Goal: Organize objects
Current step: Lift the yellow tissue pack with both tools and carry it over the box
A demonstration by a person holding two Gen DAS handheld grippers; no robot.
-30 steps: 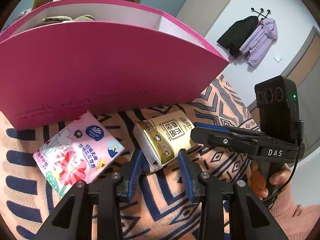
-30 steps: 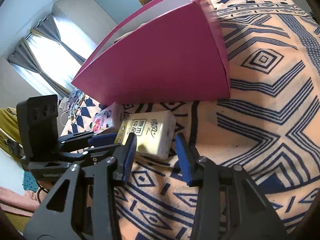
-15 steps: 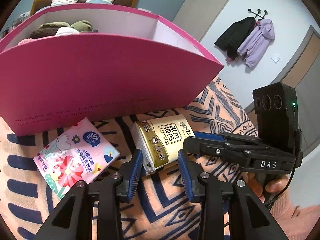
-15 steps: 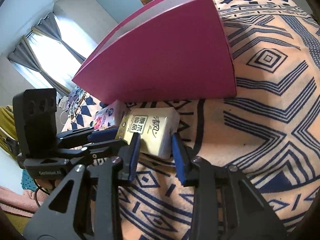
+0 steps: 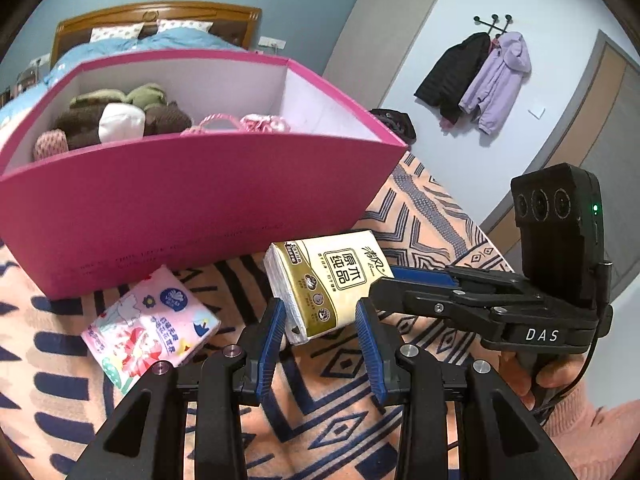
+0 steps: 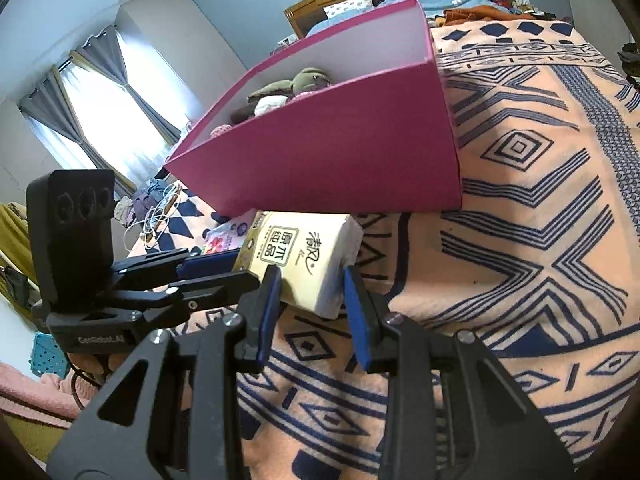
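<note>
A gold-and-white tissue pack (image 5: 336, 276) is held just above the patterned blanket, in front of a big pink box (image 5: 200, 196). My left gripper (image 5: 320, 308) is shut on its near end, blue pads pressing both sides. My right gripper (image 6: 308, 280) is shut on the same pack (image 6: 296, 248) from the other side; in the left wrist view the right gripper (image 5: 400, 280) reaches in from the right. A pink flowered tissue pack (image 5: 152, 328) lies on the blanket to the left. Rolled socks (image 5: 120, 116) fill the left part of the box.
The orange and navy blanket (image 6: 540, 200) stretches wide to the right of the pink box (image 6: 340, 152). A bed with a wooden headboard (image 5: 152, 16) is behind. Coats (image 5: 476, 76) hang on the wall by a door. Curtained windows (image 6: 100, 112) are at the left.
The right gripper's jaws narrowed onto the gold pack. Both grippers then rose with it, so the pack came off the blanket and the inside of the box came into view.
</note>
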